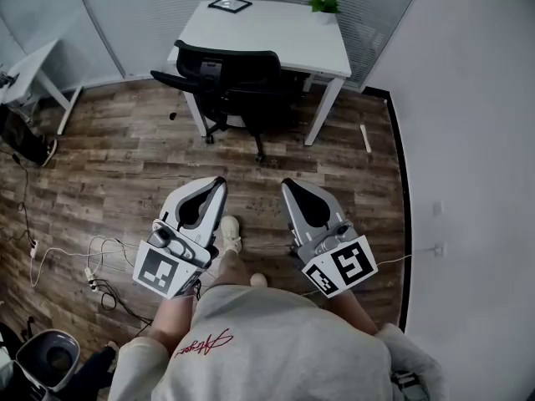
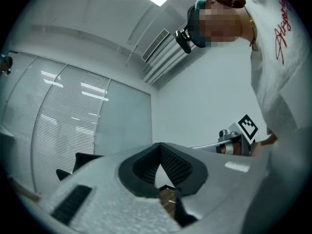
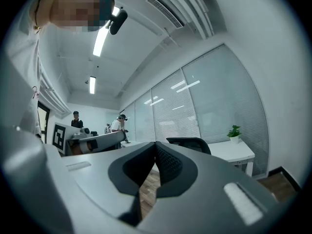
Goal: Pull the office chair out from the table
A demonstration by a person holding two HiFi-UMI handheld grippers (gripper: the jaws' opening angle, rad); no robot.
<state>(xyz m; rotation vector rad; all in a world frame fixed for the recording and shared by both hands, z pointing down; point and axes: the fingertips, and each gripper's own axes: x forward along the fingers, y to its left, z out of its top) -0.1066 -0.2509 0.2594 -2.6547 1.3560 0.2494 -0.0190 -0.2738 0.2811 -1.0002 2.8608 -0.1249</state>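
Approach step, I'd say: the office chair (image 1: 230,78) sits tucked against the table (image 1: 284,36). The left gripper (image 1: 219,182) and right gripper (image 1: 287,184) hover well short of the table, both pinched closed, empty. Next: close in, open up, grab.

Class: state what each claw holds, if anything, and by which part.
Nothing: left claw and right claw are both shut, empty, short of the office chair.

matt white table (image 1: 276,36), wood-plank floor (image 1: 125,165).
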